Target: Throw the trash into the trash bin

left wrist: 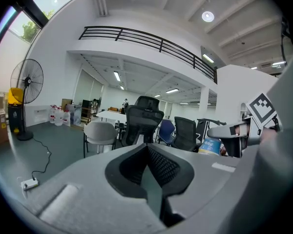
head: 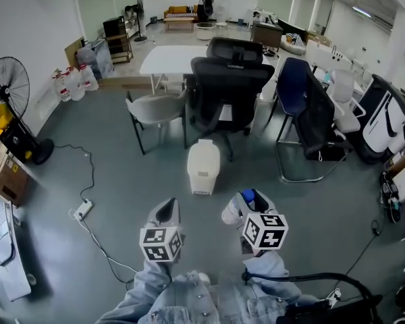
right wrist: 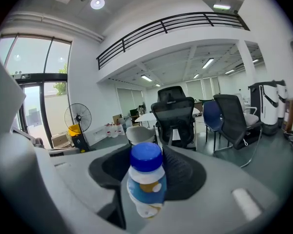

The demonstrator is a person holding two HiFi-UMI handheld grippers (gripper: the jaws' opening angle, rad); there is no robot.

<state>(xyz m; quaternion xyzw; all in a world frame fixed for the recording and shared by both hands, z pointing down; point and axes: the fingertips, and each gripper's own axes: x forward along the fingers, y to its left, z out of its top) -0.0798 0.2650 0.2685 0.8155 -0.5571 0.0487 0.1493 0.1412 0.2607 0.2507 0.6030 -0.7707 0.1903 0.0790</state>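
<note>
Evidently, the right gripper [head: 246, 202] was clamped on a small blue-capped bottle [right wrist: 145, 184], which was held upright between its jaws. The left gripper [left wrist: 149, 155] had its jaws closed together with nothing between them. The white trash bin [head: 203, 167] stood on the floor ahead of both grippers, near but apart from them, in front of a black office chair [head: 228, 86]. Its lid appeared to be down. Pick-up was judged complete. Reaching the bin, opening it and releasing the bottle remained.
</note>
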